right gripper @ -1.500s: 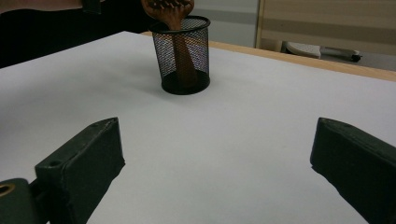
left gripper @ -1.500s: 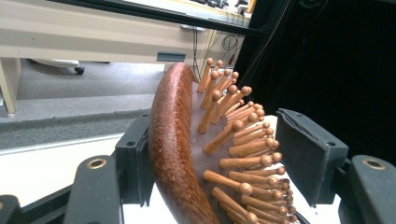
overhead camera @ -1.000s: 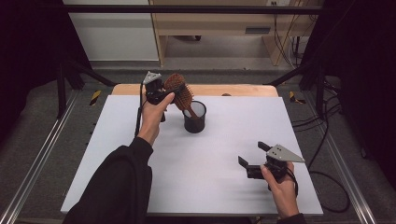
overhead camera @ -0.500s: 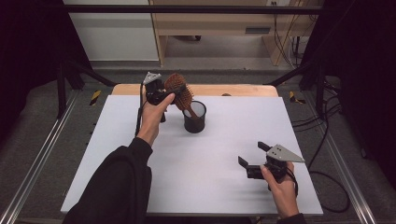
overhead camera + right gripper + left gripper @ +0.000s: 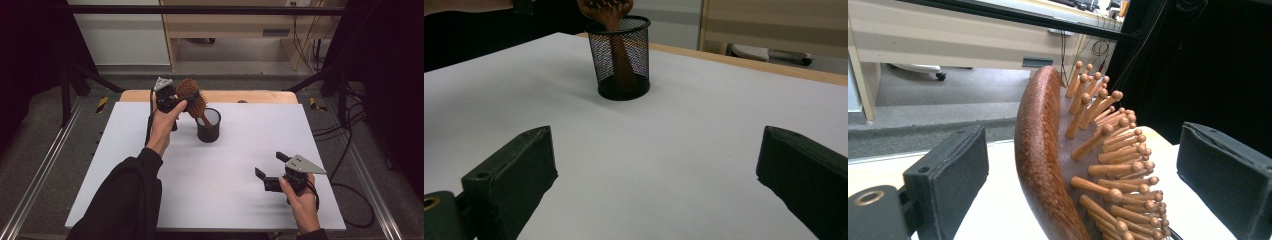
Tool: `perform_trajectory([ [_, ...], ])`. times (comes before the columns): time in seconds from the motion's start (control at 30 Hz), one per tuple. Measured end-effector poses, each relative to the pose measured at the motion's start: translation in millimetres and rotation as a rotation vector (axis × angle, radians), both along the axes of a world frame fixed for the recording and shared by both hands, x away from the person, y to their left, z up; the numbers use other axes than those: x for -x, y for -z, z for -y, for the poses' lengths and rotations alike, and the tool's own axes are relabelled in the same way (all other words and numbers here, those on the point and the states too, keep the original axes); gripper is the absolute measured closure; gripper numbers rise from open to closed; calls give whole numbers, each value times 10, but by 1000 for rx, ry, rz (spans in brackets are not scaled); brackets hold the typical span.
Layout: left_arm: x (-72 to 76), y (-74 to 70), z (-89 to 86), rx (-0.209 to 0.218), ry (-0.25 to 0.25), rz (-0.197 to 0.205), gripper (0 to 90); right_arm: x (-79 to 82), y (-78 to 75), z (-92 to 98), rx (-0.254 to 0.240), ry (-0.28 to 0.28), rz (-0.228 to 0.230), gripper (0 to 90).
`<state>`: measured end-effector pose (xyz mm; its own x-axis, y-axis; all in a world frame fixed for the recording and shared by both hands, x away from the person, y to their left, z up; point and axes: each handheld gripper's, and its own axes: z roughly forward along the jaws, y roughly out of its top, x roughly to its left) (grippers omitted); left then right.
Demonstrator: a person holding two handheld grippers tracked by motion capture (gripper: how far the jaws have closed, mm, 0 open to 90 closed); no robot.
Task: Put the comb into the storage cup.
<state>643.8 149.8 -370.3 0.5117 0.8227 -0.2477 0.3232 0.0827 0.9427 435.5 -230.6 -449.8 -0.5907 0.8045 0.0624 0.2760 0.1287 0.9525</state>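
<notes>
The brown wooden paddle hairbrush (image 5: 192, 100) stood handle-down in the black wire-mesh cup (image 5: 208, 125) near the desk's (image 5: 200, 200) far edge. The left gripper (image 5: 175, 102) had just been opening, jaws spread clear either side of the brush head. The right gripper (image 5: 267, 167) rested near the front right corner, jaws wide apart.

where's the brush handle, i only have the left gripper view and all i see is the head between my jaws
Observer: The hairbrush stands handle down inside the black mesh cup.
Operator: am i still clamping it
Observer: No. The left gripper has just been opening; from above, both pads stand off the head, which leans free against the cup's rim.
Operator: where's the other gripper
Observer: The right gripper sits low at the near right of the white table, jaws open with nothing between them, pointed toward the cup.
</notes>
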Motion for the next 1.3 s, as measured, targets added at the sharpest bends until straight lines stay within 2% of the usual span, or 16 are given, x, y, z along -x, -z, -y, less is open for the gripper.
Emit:
perform_trajectory([
  [0.3, 26, 14, -23, 7, 2, -1, 46, -2, 2, -3, 2, -1, -1, 28],
  [0.6, 81, 4, -56, 25, -3, 35, 42, -1, 3, -6, 0, 0, -1, 28],
  [1.3, 175, 21, -102, 31, 2, 50, 41, 1, 4, -9, 4, -2, -2, 28],
])
